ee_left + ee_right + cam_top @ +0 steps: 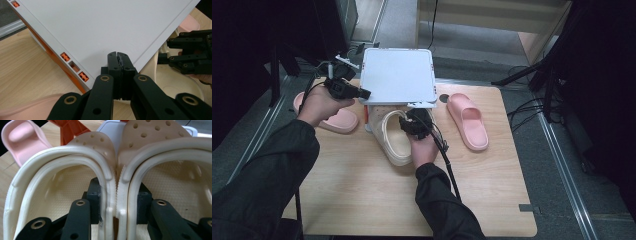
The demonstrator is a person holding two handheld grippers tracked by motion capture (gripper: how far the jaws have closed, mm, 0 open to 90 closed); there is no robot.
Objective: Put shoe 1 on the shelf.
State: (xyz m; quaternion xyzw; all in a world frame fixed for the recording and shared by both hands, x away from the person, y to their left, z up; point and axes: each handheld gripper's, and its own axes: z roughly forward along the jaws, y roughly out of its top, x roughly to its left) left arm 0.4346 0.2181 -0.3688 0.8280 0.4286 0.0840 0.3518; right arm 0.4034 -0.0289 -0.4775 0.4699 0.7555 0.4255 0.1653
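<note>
Fingers (96, 202) of the right gripper (117, 202) clamp 2 cream perforated foam clogs (117, 170) side by side, toes pointing away toward the white flat lid (398, 75), whose corner the left gripper (117, 58) pinches shut.

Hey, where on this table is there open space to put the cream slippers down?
Bare wood lies along the table's near edge, between the two sleeves, and at the near right corner below the pink slipper. It is crowded by the white lid and cream slippers.

Two cream clogs (110, 182), two pink slippers (468, 120)
</note>
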